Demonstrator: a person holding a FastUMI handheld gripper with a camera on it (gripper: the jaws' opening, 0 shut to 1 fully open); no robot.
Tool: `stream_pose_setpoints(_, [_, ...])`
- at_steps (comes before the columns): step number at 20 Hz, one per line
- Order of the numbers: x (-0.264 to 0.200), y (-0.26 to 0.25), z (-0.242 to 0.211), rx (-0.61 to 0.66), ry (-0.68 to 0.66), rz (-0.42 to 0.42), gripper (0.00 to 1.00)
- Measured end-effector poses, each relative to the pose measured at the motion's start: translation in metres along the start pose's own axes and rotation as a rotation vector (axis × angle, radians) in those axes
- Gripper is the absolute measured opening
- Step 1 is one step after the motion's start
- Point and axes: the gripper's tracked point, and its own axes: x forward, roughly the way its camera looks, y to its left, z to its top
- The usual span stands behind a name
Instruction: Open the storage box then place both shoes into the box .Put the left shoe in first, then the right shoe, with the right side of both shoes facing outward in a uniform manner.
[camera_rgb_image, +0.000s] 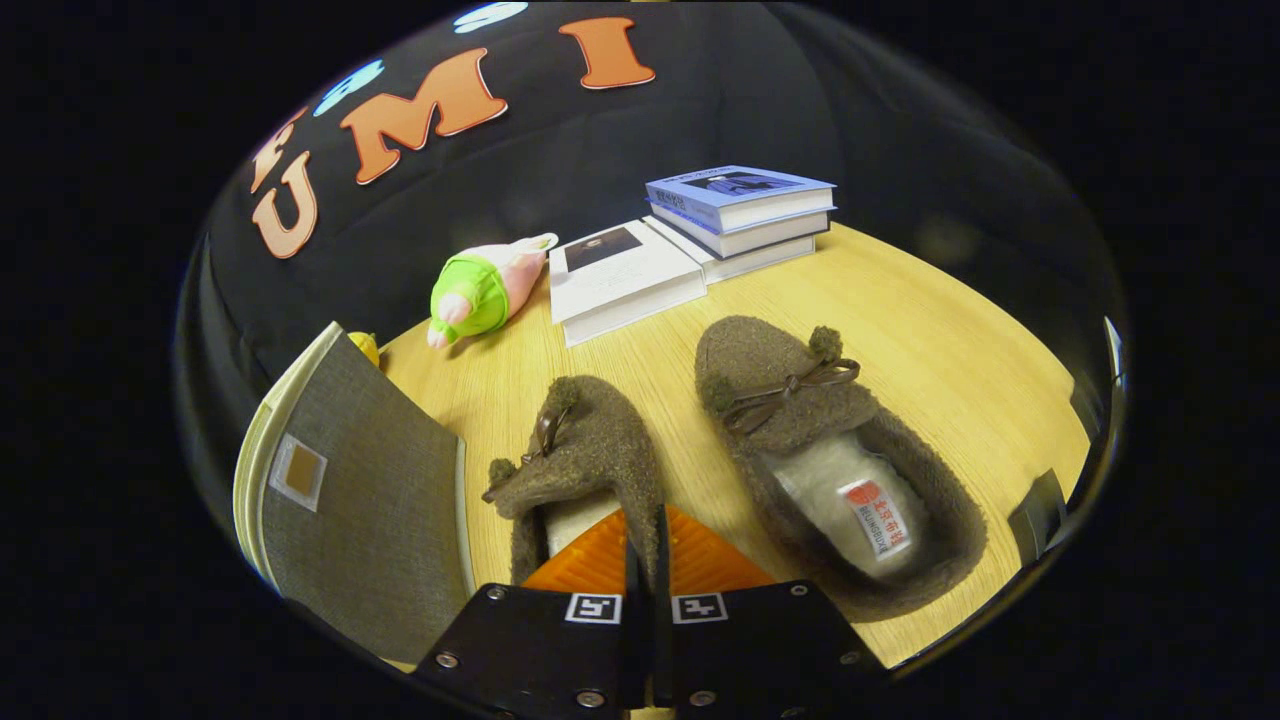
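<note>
Fingers (600, 565) nearly closed, pinching the side wall of the left brown fuzzy slipper (585, 455), one finger inside its opening and one outside; both press on the wall. Gripper (647, 560) sits at that slipper's heel end, toe pointing away. Right brown fuzzy slipper with bow and white lining (830, 460) lies on the light wooden table (950, 340), just beside the held one, apart from it. Grey fabric storage box lid (370, 500) stands tilted up, left of the held slipper. Beyond the slippers: pink-and-green plush toy (480, 290), white book (620, 275), stack of blue-and-white books (745, 215) touching it.
</note>
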Motion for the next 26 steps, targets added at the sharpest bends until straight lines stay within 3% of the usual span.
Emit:
stream_pose_setpoints(16, [-0.112,0.095,0.124,0.032,-0.244,0.123,0.04])
stream_pose_setpoints(21, [-0.136,0.151,0.131,0.057,-0.263,0.213,0.04])
stream_pose_setpoints(26, [-0.133,0.212,0.094,0.056,-0.178,0.296,0.04])
